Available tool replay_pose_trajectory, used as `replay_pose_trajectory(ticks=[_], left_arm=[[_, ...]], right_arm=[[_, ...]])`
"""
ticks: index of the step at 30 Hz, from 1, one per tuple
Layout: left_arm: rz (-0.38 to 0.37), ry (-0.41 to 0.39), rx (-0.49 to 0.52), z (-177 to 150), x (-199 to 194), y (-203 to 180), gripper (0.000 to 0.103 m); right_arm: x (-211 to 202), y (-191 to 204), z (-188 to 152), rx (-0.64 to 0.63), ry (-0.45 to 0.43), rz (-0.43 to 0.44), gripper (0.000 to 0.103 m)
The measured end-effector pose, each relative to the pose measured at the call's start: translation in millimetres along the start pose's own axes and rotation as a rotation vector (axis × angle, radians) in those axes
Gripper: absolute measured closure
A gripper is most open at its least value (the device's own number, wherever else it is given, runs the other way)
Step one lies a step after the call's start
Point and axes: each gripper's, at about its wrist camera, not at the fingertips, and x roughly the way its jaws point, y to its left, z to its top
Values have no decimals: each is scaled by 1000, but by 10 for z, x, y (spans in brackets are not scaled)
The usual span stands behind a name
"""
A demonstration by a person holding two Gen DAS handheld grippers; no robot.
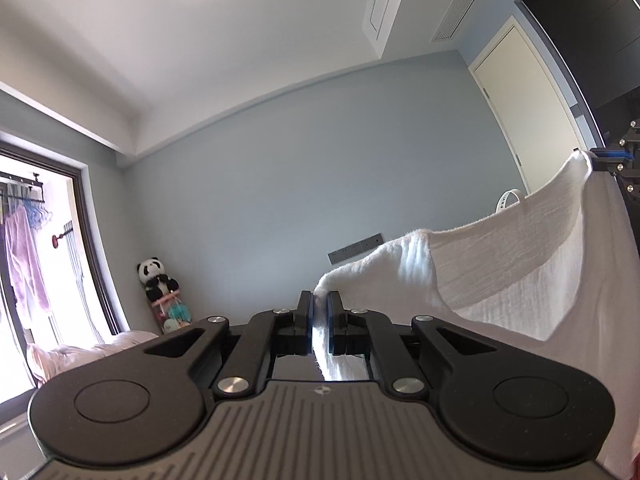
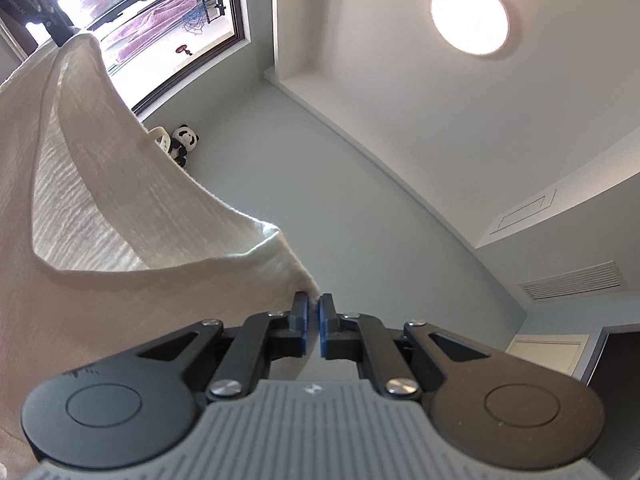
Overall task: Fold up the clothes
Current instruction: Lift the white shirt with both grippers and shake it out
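Observation:
A white textured garment (image 1: 520,264) hangs stretched in the air between my two grippers. In the left wrist view my left gripper (image 1: 320,300) is shut on one corner of it, with cloth running back between the pads. The other gripper (image 1: 608,160) shows at the far right edge, pinching the opposite corner. In the right wrist view my right gripper (image 2: 314,304) is shut on a corner of the garment (image 2: 100,208), which sags away to the left up to the left gripper (image 2: 52,20) at the top left. A small white loop (image 1: 510,198) pokes above the cloth's top edge.
Both cameras face the walls and ceiling of a bedroom. A panda toy (image 1: 156,278) sits on a stand in the corner by a window (image 1: 44,252) with laundry outside. Pink bedding (image 1: 96,350) lies low left. A cream door (image 1: 528,112) is on the right.

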Motion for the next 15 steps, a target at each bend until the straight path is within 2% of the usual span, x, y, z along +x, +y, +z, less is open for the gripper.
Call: replay_pose_trajectory(ticks=[8, 15], left_arm=[[4, -27, 1, 105, -223, -55, 98], [-27, 43, 13, -48, -3, -204, 98]], right_arm=[[-387, -201, 240, -27, -50, -45, 97], [-446, -66, 128, -22, 1, -6, 96]])
